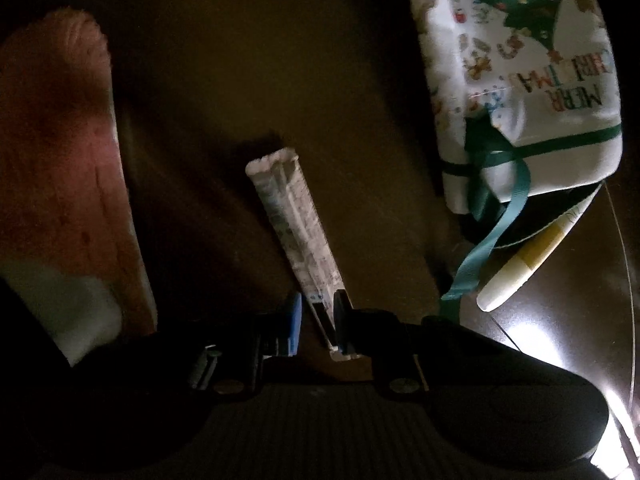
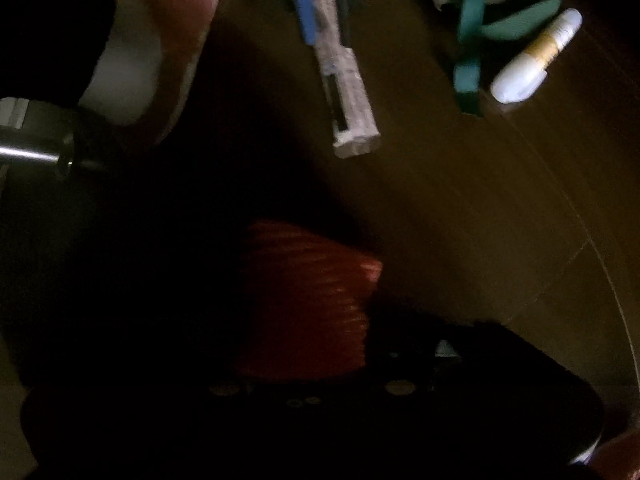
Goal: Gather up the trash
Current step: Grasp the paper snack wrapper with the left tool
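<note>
A long white printed wrapper (image 1: 294, 224) lies over a dark brown surface. My left gripper (image 1: 318, 318) is shut on its near end, one blue pad and one black pad on either side. The wrapper also shows in the right wrist view (image 2: 348, 84), at the top, with the left gripper's fingers (image 2: 302, 8) around its far end. My right gripper (image 2: 320, 308) is shut on a crumpled red plastic bag (image 2: 304, 300) at the bottom middle. Its fingers are dark and hard to make out.
A white Christmas-print pouch (image 1: 520, 80) with a green ribbon (image 1: 480, 248) lies at the right. A white and yellow tube (image 1: 524, 256) lies beside it, also in the right wrist view (image 2: 536, 58). A red and white object (image 1: 52, 160) sits at the left. A metal cylinder (image 2: 36, 140) is at the far left.
</note>
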